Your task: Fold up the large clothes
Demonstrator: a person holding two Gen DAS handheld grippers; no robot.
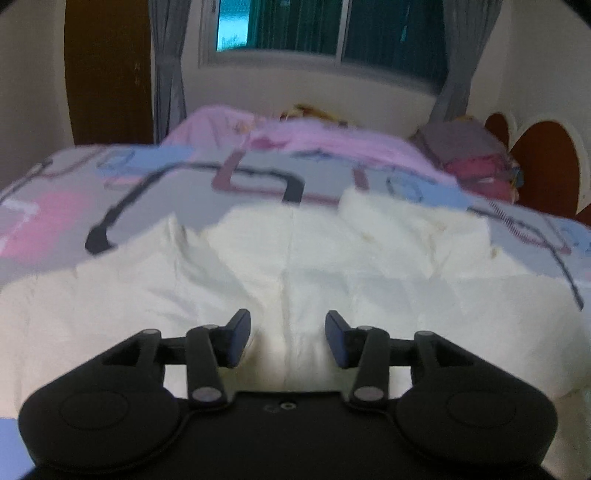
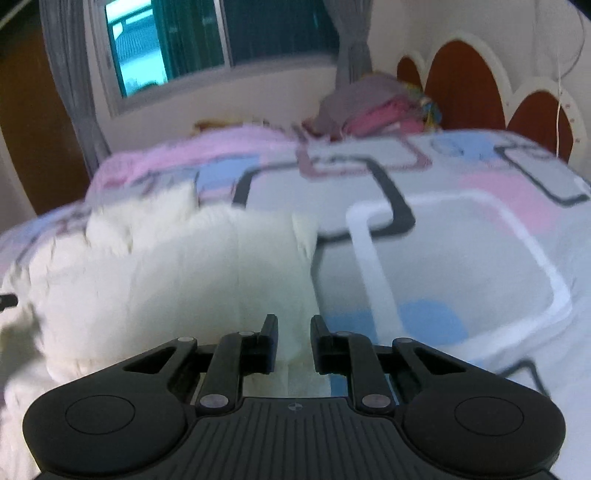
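A large white garment (image 1: 295, 266) lies spread and rumpled on the bed; it also shows in the right wrist view (image 2: 177, 273), filling the left half. My left gripper (image 1: 288, 338) is open and empty, low over the garment's near middle, by a seam. My right gripper (image 2: 293, 341) is open with a narrower gap, empty, over the garment's right edge where it meets the bedspread.
The bed has a patterned grey, pink and blue bedspread (image 2: 461, 258). A pink blanket (image 1: 295, 136) lies at the far side. A pile of folded clothes (image 2: 373, 107) sits by the brown headboard (image 2: 465, 85). A window (image 1: 321, 29) with grey curtains is behind.
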